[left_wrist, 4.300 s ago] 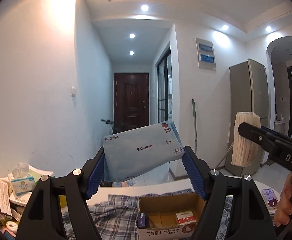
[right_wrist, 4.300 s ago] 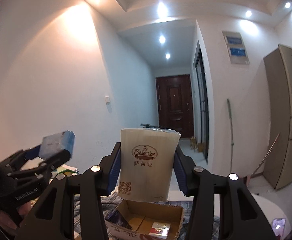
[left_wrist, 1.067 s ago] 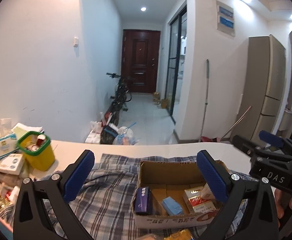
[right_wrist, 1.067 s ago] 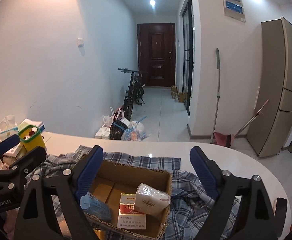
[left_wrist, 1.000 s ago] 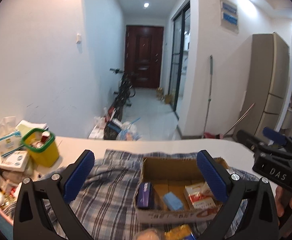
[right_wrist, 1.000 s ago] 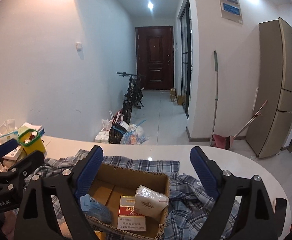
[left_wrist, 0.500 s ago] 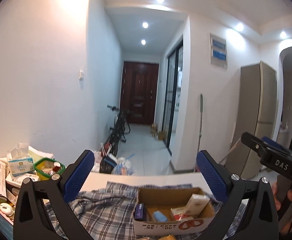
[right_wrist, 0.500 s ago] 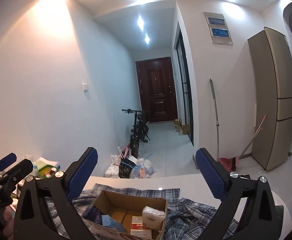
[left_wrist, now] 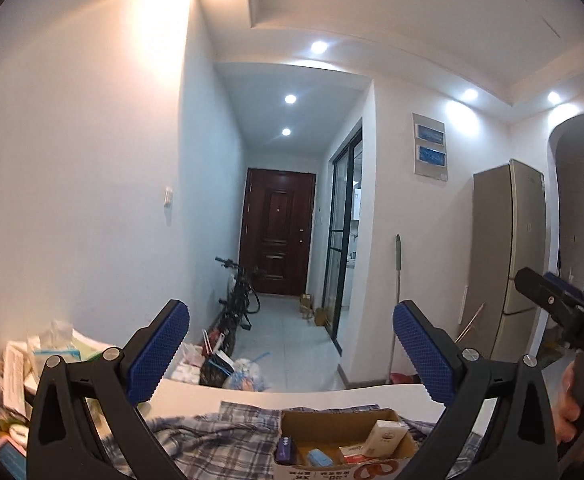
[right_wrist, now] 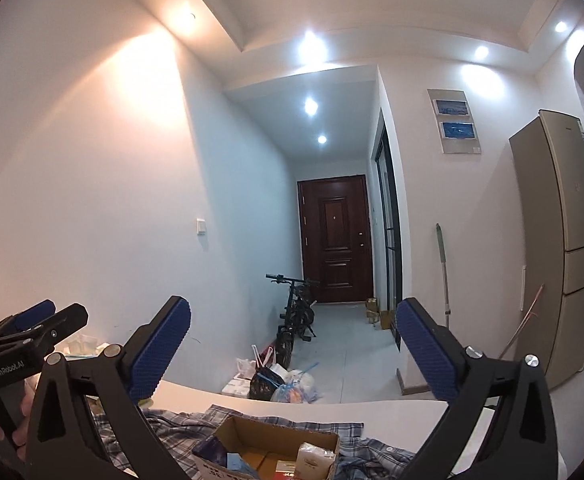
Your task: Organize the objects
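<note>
An open cardboard box (left_wrist: 372,420) sits on a plaid cloth (left_wrist: 220,432) on a white table, low in both views; it also shows in the right wrist view (right_wrist: 252,432). Inside lie a white tissue pack (left_wrist: 384,438), a blue pack (left_wrist: 318,458), a purple item (left_wrist: 286,449) and a red-and-white carton (left_wrist: 352,450). My left gripper (left_wrist: 292,354) is open and empty, raised above and behind the box. My right gripper (right_wrist: 292,354) is open and empty, also raised. Each gripper shows at the edge of the other's view.
A pile of tissue packs and boxes (left_wrist: 32,364) crowds the table's left end. Beyond the table are a hallway with a bicycle (right_wrist: 296,320), bags on the floor (left_wrist: 232,372), a broom (right_wrist: 444,280) and a fridge (right_wrist: 564,248).
Both grippers were shut on packs earlier; now both are open, the packs lie in the box, and both grippers have lifted and tilted upward over the last second.
</note>
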`<state>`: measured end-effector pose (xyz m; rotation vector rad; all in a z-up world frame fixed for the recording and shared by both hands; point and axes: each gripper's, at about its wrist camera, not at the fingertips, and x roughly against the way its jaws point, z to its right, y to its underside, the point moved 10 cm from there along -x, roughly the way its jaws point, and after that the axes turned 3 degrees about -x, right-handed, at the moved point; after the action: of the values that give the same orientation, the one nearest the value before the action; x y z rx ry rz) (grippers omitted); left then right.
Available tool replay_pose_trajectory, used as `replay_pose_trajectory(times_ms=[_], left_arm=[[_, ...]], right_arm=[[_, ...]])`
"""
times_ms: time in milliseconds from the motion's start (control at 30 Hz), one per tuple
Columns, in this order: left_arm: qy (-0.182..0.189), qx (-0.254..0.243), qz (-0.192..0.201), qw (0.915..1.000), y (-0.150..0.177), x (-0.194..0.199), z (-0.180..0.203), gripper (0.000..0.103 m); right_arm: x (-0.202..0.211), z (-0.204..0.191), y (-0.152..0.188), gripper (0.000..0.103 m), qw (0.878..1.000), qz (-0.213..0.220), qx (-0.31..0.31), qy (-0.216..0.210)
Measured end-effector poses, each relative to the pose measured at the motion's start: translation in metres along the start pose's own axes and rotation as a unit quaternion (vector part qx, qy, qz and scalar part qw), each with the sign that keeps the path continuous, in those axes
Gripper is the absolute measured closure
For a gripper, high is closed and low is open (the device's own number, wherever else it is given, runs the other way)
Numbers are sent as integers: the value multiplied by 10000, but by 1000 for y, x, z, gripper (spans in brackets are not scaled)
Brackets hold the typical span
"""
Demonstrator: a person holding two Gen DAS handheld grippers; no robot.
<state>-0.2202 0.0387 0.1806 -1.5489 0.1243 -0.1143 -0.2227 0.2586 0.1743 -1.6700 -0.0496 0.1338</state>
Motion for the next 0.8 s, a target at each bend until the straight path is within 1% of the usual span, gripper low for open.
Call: replay_pose_trajectory(times_ms=[67,100,167,233,367,400,467,500,533,633,667,800], left_arm=[[-134,-69,-21,9999,1,0,-1,0],[-135,-1,-33,9999,2,0,-2,0],[4,166,-79,9998,3,1,-4,0],[183,273,-151,9993,2,2,-3,0],[279,296,-123,9991,-1,5,-3,0],[285,271,-164,9991,0,3,-3,0],[80,318,-217,9992,0,1,-9,0],[-27,367,-157,9992,-1,3,-12,0],[-56,367,-96,9993,-3,5,-13,0],[79,119,-8,9999,-10,14,-6,0],[120,59,80,9999,-13,21,-4,0],[67,119,365,9992,-25,40,-4,0]], right_arm=[[0,0,-1,0,9999,27,85,87],[0,2,-3,0,9999,54,87,132],[2,2,-3,0,9999,87,40,136],[5,3,-5,0,9999,90,-16,51],[13,-3,-4,0,9999,138,26,2],[15,-3,-5,0,9999,154,75,12],[17,-5,-5,0,9997,185,138,37],[18,-7,-5,0,9997,190,156,30],[20,-8,-5,0,9997,196,157,7],[26,-15,-6,0,9996,225,154,-107],[29,-17,-6,0,9995,253,149,-144],[42,-22,-10,0,9988,427,-42,-233]])
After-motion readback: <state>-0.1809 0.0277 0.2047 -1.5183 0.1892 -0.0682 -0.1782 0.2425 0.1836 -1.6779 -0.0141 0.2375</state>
